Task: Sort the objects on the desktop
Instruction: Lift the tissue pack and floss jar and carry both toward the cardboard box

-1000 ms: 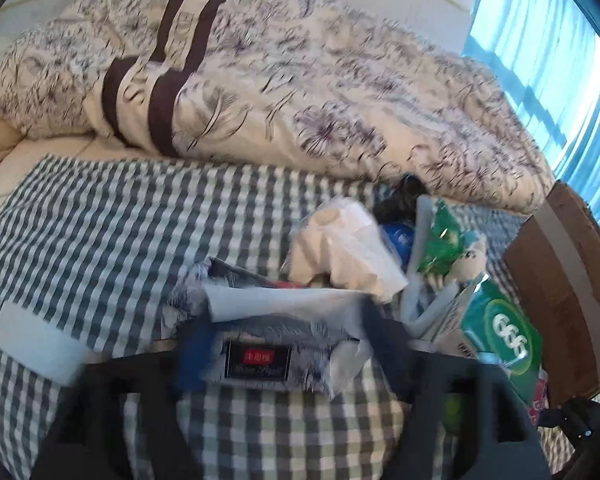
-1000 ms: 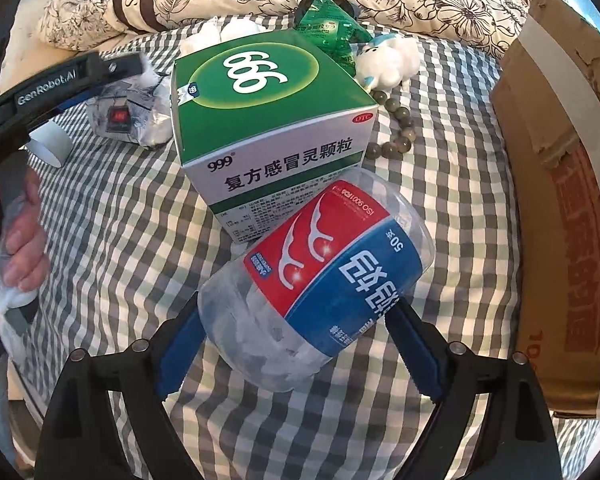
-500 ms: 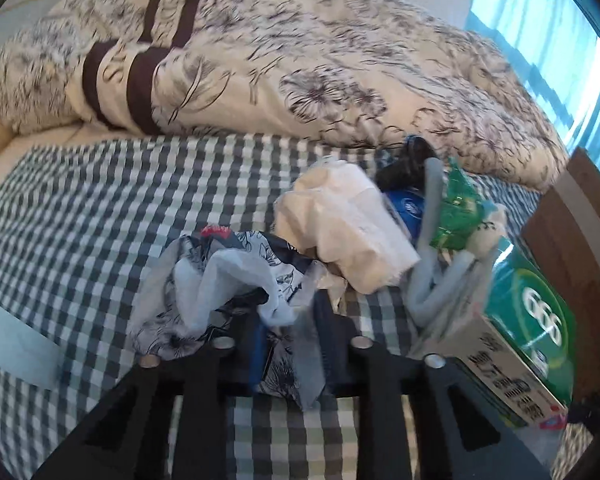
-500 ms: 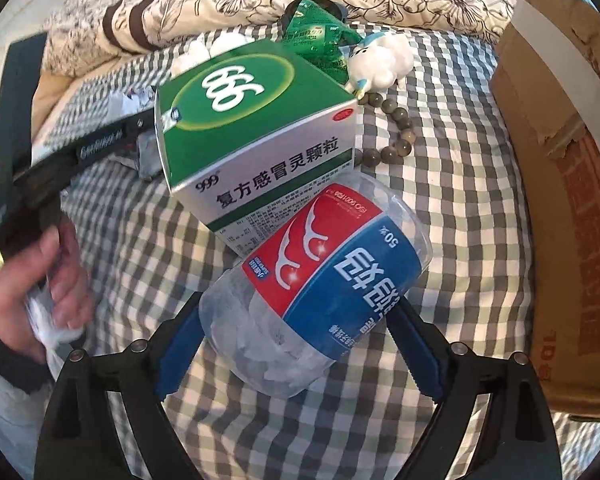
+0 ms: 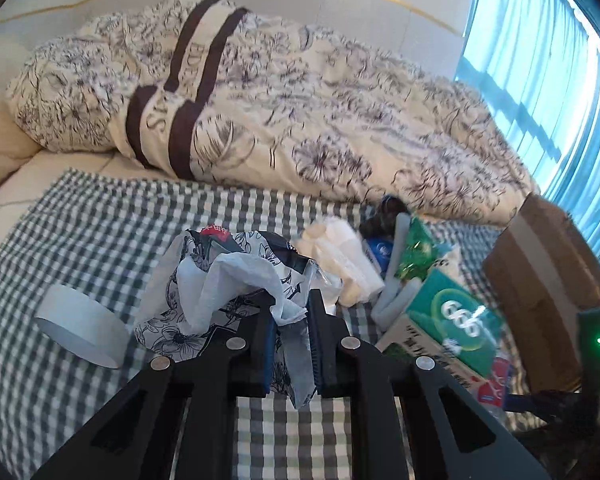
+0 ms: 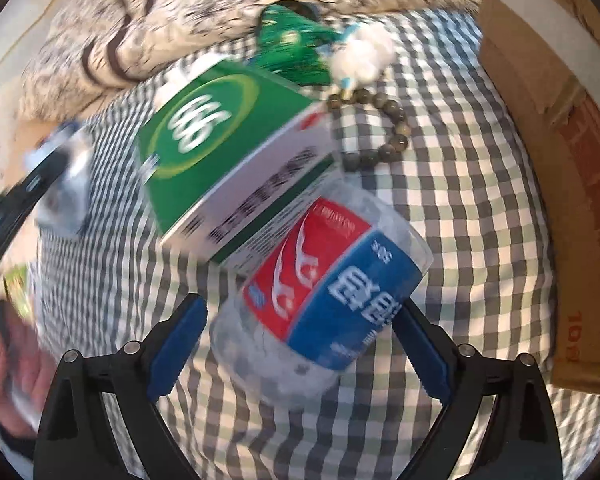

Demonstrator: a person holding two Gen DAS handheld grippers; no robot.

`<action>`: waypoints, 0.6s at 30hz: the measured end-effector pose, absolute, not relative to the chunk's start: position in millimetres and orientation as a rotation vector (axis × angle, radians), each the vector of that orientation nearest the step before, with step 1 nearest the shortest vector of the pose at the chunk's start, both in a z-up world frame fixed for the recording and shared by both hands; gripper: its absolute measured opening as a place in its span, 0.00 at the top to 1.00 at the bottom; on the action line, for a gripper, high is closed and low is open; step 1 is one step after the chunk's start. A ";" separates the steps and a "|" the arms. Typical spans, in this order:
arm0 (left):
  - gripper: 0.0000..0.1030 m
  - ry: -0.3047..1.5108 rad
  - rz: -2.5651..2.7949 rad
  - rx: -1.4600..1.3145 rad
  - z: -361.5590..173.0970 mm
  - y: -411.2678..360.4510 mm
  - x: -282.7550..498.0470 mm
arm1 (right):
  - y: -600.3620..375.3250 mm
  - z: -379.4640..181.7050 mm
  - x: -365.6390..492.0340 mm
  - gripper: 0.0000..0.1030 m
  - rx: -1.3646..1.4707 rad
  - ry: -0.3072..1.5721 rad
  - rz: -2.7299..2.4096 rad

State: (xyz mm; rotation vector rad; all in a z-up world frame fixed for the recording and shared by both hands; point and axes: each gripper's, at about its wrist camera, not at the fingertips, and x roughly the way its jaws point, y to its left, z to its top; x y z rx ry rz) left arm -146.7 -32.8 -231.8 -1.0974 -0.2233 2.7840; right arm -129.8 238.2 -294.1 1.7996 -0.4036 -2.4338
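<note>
My left gripper (image 5: 292,312) is shut on a crumpled floral tissue pack (image 5: 228,280), pinching its lower right part above the checked cloth (image 5: 100,240). In the right wrist view a clear plastic jar (image 6: 324,280) with a red and blue label lies on its side between wide jaws. My right gripper (image 6: 302,306) is shut on it. A green and white medicine box (image 6: 220,136) leans tilted against the jar's far end. The same box (image 5: 456,324) shows at the right of the left wrist view.
A bead bracelet (image 6: 384,128), a white plush toy (image 6: 364,56) and a green packet (image 6: 292,44) lie beyond the box. A cardboard box (image 6: 560,160) stands along the right. A white tape roll (image 5: 80,328), crumpled white tissue (image 5: 340,260) and a rolled duvet (image 5: 300,120) are nearby.
The left gripper closed on the tissue pack and drew it up and back. The right view swung and blurred while the jar stayed between its fingers. The medicine box now looks more tilted.
</note>
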 end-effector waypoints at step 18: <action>0.87 -0.246 2.838 -0.947 -157.7 -60.3 -96.9 | 220.4 -265.2 -105.8 0.30 1.721 -0.281 -2.439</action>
